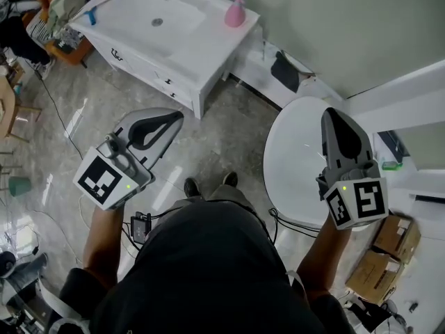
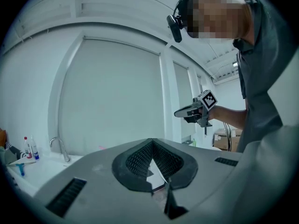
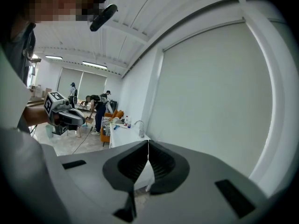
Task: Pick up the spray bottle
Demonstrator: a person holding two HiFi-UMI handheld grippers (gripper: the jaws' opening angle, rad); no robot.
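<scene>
Head view puts the pink spray bottle (image 1: pixel 235 10) upright at the far right corner of the white sink worktop (image 1: pixel 203 42), just right of the basin (image 1: pixel 174 9). Both grippers are well apart from it, nearer the person. The left gripper (image 1: pixel 175 116) is over the grey floor (image 1: pixel 229 138), and the right gripper (image 1: pixel 332 113) is over a round white table (image 1: pixel 292 158). Each gripper's own view shows its jaws closed tip to tip with nothing between them.

You stand on glossy grey stone floor (image 1: pixel 236 134) between a white washbasin cabinet (image 1: pixel 201 54) and a round white table (image 1: pixel 292 165).
</scene>
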